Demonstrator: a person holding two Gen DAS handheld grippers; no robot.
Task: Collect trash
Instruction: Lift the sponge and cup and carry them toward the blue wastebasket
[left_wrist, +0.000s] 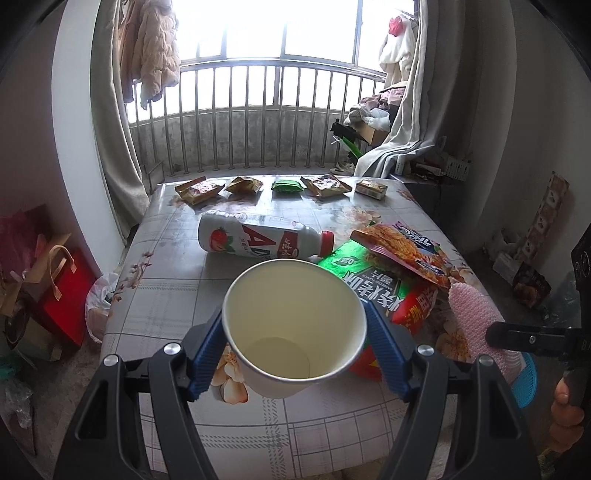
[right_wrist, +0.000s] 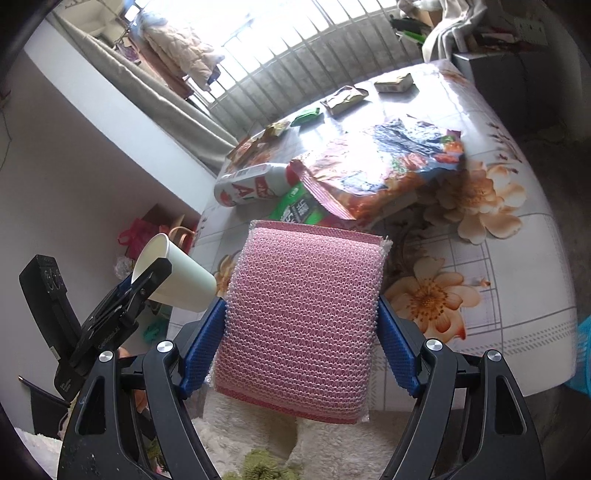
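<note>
Left hand-held gripper (left_wrist: 295, 332) clamped on tilted paper cup (left_wrist: 293, 325), right hand-held gripper (right_wrist: 301, 317) closed on pink sponge (right_wrist: 301, 314), both held above tabletop (left_wrist: 166, 288) edge near milk bottle (left_wrist: 258, 240); thin cup may crush or slip if squeezed harder

— How's my left gripper (left_wrist: 295, 332) looking?

— I see both blue fingers (left_wrist: 207, 350) spread fairly wide and pressed against the sides of the paper cup (left_wrist: 291, 328), which sits tilted between them with its mouth toward the camera, lifted off the surface.

— And my right gripper (right_wrist: 301, 325)?

— Its fingers (right_wrist: 397, 350) clamp the pink scouring pad (right_wrist: 303, 314) from both sides, pad held out in front. In the left view I catch part of a hand (left_wrist: 565, 417) at the right edge, gripping the right handle, I think; the rim distorts it.
</note>
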